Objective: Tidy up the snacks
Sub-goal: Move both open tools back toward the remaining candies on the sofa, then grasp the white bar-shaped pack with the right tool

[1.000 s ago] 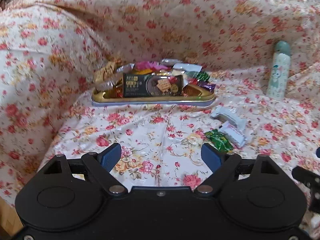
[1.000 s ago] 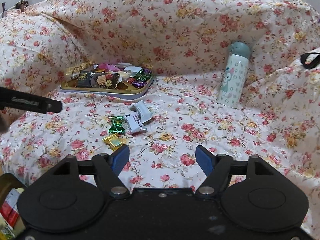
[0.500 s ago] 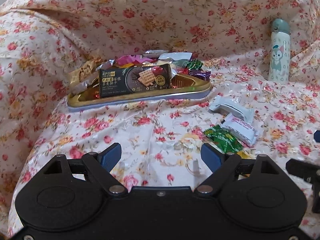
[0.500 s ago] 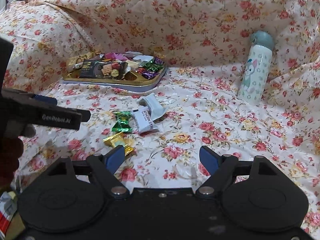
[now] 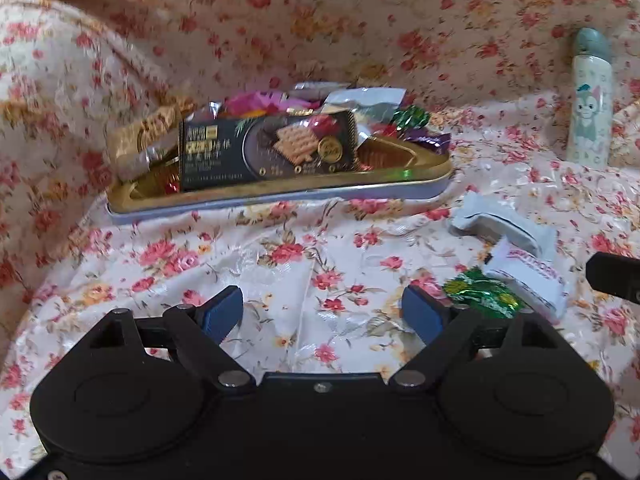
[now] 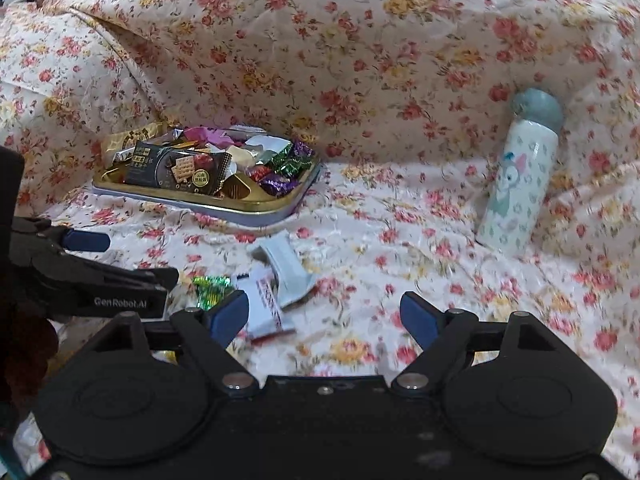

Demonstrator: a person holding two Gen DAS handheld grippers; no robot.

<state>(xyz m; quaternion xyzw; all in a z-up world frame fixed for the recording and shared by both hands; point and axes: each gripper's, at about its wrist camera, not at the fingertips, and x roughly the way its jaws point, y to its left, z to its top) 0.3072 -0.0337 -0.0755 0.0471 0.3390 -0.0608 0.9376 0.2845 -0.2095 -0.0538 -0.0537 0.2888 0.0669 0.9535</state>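
Your loose snacks lie in a small cluster on the floral cloth (image 6: 360, 208), in front of the tray (image 5: 280, 196) and apart from it. The grey packet (image 5: 504, 228) sits nearest the tray. The white packet (image 5: 528, 276) with red print touches it on the near side, and the green candy (image 5: 484, 296) lies against the white one. From your right camera a bit of gold wrapper (image 6: 166, 356) peeks out behind your left finger; most of it is hidden.

The tray is gold inside with a pale rim and is heaped with snacks. The dark cracker pack (image 5: 268, 152) leans along its front edge. A gold-wrapped bar (image 5: 140, 144) hangs over its left end. Green and purple candies (image 6: 286, 170) crowd its right end, with pink and silver wrappers piled behind.

Your left gripper (image 5: 322, 314) hangs over bare cloth with its jaws spread wide and nothing between them; the green candy lies just beyond its right finger. Your right gripper (image 6: 324, 318) has its jaws wide too, having just been opening. They hold nothing; the white packet lies past its left finger, partly behind it. Your left gripper shows at the left edge of the right view, beside the candy.

A bottle (image 6: 520, 184) with a cartoon print and a blue-grey cap stands well off to the right against the draped cloth.
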